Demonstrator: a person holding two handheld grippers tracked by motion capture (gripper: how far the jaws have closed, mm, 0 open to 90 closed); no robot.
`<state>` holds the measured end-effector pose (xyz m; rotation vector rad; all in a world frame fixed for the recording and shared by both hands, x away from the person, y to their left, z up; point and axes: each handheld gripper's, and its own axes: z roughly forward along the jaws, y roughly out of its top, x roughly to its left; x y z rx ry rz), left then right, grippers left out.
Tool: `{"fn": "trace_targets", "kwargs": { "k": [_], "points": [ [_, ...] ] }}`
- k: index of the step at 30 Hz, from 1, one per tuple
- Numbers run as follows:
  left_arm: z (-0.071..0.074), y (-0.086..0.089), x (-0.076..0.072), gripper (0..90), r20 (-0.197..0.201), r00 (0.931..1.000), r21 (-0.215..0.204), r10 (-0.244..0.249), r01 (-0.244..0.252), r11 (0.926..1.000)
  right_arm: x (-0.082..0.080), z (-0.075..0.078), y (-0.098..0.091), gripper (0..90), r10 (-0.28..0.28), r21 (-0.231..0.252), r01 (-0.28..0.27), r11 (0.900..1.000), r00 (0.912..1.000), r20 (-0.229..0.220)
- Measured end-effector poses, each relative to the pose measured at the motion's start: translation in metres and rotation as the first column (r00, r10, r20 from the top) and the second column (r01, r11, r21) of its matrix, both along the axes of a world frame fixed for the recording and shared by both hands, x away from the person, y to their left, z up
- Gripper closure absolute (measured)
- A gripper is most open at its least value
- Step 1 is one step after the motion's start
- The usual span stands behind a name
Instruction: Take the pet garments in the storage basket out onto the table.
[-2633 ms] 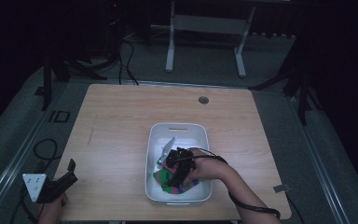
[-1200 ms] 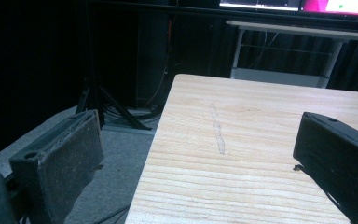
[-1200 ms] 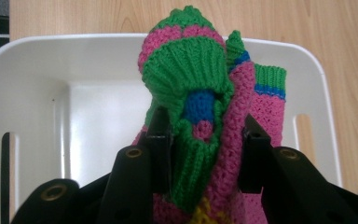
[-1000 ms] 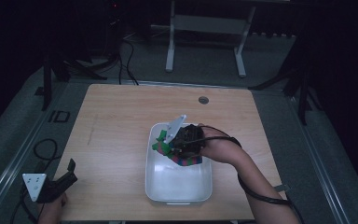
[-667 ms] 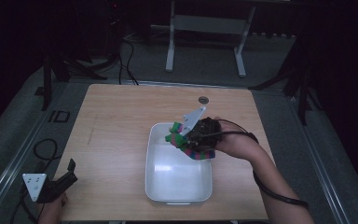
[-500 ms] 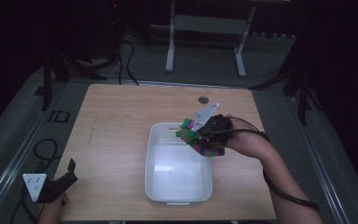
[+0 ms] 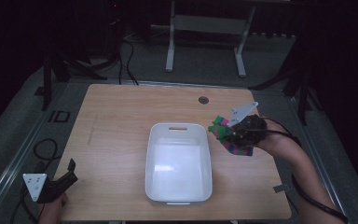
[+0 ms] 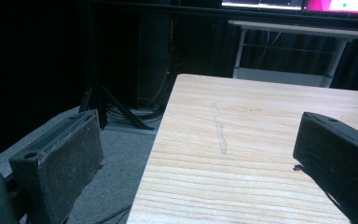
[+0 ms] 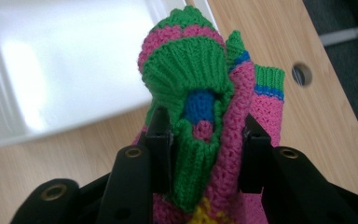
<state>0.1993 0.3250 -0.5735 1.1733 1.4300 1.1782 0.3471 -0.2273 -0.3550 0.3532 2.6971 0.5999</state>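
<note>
Knitted pink, green and blue wool item (image 9: 205,107) is pinched in the right hand-held gripper (image 7: 235,132) above the table's (image 7: 121,121) right edge, beside the white plastic tub (image 7: 179,163). Left hand-held gripper (image 7: 58,182) spread, at the near-left corner.

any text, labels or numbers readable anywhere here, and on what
"ID": dark marking on the grey floor left of the wooden table.
Nothing readable on the white bin, the knitted cloth in the right gripper, or the bright screens, which are too blurred.
</note>
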Motion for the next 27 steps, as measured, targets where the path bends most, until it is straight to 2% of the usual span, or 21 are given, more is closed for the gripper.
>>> {"fn": "trace_targets", "kwargs": {
  "k": [4,8,12,16,21,27],
  "points": [
    [0.000,0.000,0.000,1.8,0.000,1.0000,0.002,0.001,-0.001,1.0000,0.001,-0.007,-0.016,64.4,-0.040,0.006,0.040,0.9992,0.9992,-0.004],
    [0.000,0.000,0.000,1.8,0.001,1.0000,0.002,0.001,-0.001,1.0000,0.003,-0.018,-0.022,64.4,-0.063,0.005,0.063,0.9980,0.9980,-0.008],
    [0.000,0.000,0.000,1.8,0.001,1.0000,0.002,0.001,-0.001,1.0000,0.009,-0.038,-0.027,64.4,-0.090,0.004,0.090,0.9960,0.9959,-0.015],
    [0.000,0.000,0.000,1.8,0.002,1.0000,0.000,0.000,0.000,1.0000,0.015,-0.062,-0.028,64.3,-0.104,-0.014,0.104,0.9945,0.9934,-0.048],
    [0.000,0.000,0.000,1.9,0.001,1.0000,0.001,-0.001,0.001,1.0000,0.028,-0.090,-0.030,64.3,-0.141,-0.011,0.141,0.9900,0.9864,-0.084],
    [0.000,0.000,0.000,1.8,0.000,1.0000,0.000,-0.002,0.002,1.0000,0.048,-0.116,-0.029,64.2,-0.192,-0.019,0.191,0.9814,0.9766,-0.097]
  ]
}}
